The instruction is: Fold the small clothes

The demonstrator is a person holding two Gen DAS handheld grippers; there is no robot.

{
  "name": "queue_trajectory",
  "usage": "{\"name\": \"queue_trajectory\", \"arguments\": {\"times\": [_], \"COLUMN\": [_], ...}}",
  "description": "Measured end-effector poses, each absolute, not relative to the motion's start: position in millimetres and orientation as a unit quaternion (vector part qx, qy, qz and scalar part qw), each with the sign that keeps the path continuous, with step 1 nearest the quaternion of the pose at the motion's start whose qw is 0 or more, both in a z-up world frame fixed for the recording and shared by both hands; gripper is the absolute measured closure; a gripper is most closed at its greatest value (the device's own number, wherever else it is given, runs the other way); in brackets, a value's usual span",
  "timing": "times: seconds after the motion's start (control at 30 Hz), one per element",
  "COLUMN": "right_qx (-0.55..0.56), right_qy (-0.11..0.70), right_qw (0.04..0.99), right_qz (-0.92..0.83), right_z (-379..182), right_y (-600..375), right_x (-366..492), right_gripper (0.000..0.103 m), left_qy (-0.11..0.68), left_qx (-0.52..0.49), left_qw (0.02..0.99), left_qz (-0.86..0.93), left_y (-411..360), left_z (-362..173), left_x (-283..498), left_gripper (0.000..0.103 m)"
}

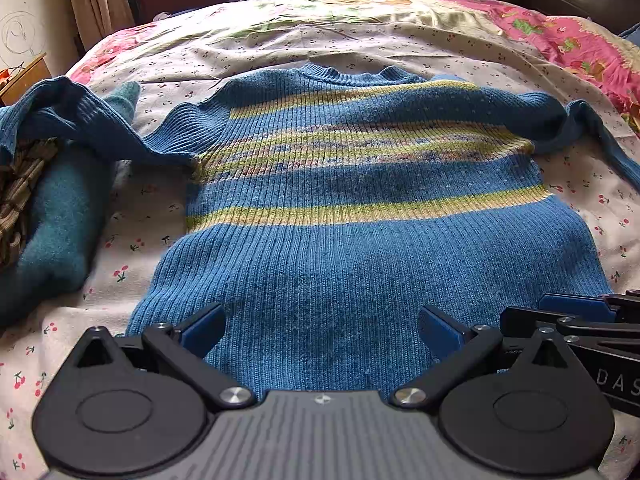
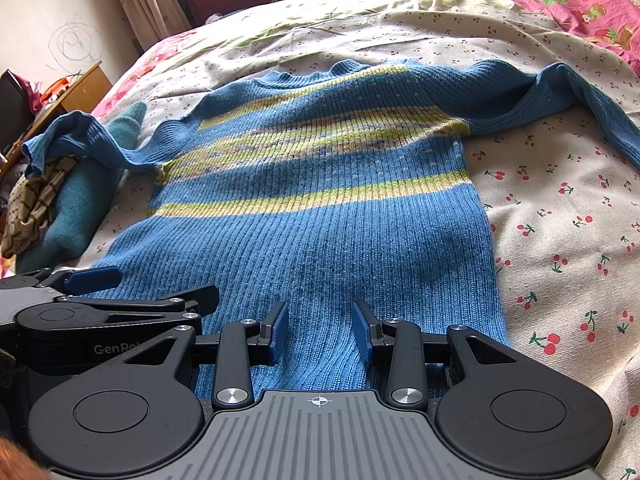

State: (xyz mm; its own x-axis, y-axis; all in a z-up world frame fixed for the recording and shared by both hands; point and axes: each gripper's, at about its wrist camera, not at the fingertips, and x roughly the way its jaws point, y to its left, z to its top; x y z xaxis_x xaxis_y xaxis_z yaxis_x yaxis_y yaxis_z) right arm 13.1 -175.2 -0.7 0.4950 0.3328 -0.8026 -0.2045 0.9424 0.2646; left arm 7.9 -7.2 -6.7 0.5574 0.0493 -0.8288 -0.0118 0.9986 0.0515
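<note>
Sweater (image 1: 320,208) spread flat on bed (image 1: 580,200), hem nearest; soft, limp ribbed knit, likely light and stretchy, best pinched at hem corners or sleeve cuffs; left gripper (image 1: 320,330) and right gripper (image 2: 320,330) both released, empty above hem.

One striped sweater (image 1: 320,208) – two claws (image 1: 322,332) (image 2: 320,330) – one teal garment (image 1: 60,232), one plaid cloth (image 2: 32,200).

Blue ribbed sweater (image 1: 360,264) with yellow-green stripes; cream bedsheet (image 2: 560,216) with red cherry print
</note>
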Motion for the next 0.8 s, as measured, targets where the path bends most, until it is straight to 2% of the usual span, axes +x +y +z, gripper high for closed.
{"name": "queue_trajectory", "arguments": {"times": [0.8], "right_qx": [0.075], "right_qy": [0.474], "right_qw": [0.863], "right_qz": [0.157], "right_z": [-0.3], "right_y": [-177.5], "right_x": [12.4], "right_gripper": [0.067], "left_qy": [0.465], "left_qx": [0.027], "left_qw": [0.885], "left_qz": [0.018], "left_y": [-9.5], "left_z": [-2.8], "left_x": [7.9], "left_gripper": [0.000]}}
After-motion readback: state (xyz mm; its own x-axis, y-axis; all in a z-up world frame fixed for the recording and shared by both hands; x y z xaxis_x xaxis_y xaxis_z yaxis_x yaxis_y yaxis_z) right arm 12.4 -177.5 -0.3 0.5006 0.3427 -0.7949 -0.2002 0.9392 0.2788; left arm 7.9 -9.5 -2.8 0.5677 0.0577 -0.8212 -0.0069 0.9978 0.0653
